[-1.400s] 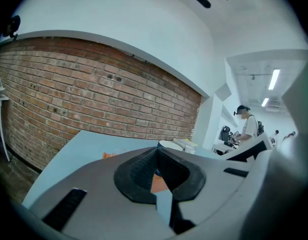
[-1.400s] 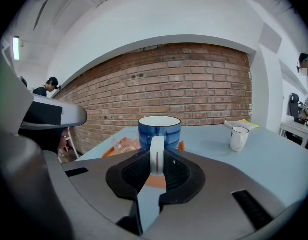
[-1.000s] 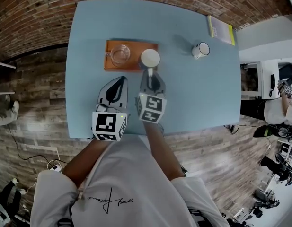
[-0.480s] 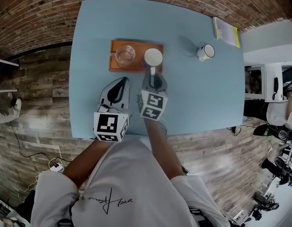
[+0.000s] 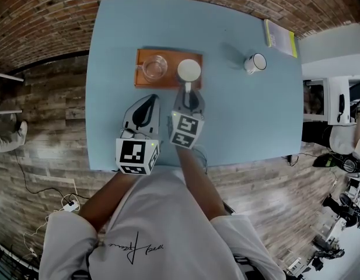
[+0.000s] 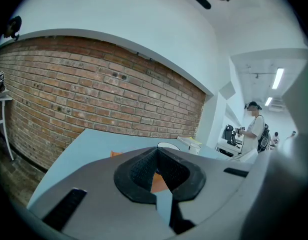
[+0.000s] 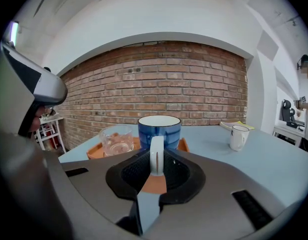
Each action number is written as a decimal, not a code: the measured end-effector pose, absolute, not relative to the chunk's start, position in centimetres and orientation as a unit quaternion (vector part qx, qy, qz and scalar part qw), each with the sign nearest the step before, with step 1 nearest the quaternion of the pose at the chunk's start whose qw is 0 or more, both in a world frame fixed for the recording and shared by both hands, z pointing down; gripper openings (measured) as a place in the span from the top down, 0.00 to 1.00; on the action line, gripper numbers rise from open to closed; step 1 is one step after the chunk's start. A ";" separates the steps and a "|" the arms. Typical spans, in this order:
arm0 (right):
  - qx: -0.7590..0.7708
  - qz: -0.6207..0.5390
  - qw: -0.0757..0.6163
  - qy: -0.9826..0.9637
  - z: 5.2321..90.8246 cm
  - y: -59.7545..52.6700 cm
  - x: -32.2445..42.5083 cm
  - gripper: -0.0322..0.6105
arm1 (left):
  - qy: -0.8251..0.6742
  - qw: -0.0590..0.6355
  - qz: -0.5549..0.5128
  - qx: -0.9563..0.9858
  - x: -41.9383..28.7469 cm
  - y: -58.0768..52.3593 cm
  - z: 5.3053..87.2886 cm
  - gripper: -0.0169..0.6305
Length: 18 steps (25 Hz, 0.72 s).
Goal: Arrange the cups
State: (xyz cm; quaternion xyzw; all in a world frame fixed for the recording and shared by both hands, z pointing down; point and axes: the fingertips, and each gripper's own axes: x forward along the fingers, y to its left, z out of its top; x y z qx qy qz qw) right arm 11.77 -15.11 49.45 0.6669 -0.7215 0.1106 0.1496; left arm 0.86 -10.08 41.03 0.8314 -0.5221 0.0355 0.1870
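A blue mug (image 7: 159, 129) with a white inside stands at the right end of the orange tray (image 5: 171, 56). My right gripper (image 7: 156, 160) is shut on its white handle (image 7: 156, 153), which stands upright between the pads. From above, the mug (image 5: 188, 70) sits just beyond my right gripper (image 5: 188, 92). A clear glass cup (image 5: 154, 67) occupies the tray's left half, and the right gripper view shows it (image 7: 116, 139) beside the mug. A white mug (image 5: 255, 63) stands alone at the table's far right. My left gripper (image 5: 149, 100) is shut and empty, short of the tray.
A yellow-edged book (image 5: 279, 37) lies at the blue table's (image 5: 238, 121) far right corner. A brick wall runs behind the table. A person (image 6: 253, 131) stands far off beside a counter. Wooden floor surrounds the table.
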 end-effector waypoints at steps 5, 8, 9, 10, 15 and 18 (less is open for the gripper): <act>0.669 0.107 0.147 -0.721 49.5 -15.1 11.6 0.85 | -0.522 0.186 0.035 0.832 0.6 -10.1 41.1 0.96; 0.669 0.108 0.153 -0.719 49.5 -15.0 11.7 0.85 | -0.519 0.188 0.034 0.833 0.8 -9.9 41.2 0.96; 0.669 0.109 0.154 -0.719 49.6 -15.0 11.8 0.85 | -0.519 0.190 0.034 0.833 0.9 -9.9 41.2 0.96; 0.669 0.110 0.155 -0.718 49.6 -15.0 11.9 0.85 | -0.518 0.191 0.034 0.833 0.9 -9.8 41.3 0.96; 0.665 0.112 0.149 -0.723 49.4 -15.0 11.5 0.85 | -0.519 0.189 0.032 0.833 0.6 -10.0 41.2 0.96; 0.662 0.113 0.151 -0.725 49.4 -14.8 11.2 0.83 | -0.518 0.188 0.030 0.834 0.5 -10.0 41.0 0.96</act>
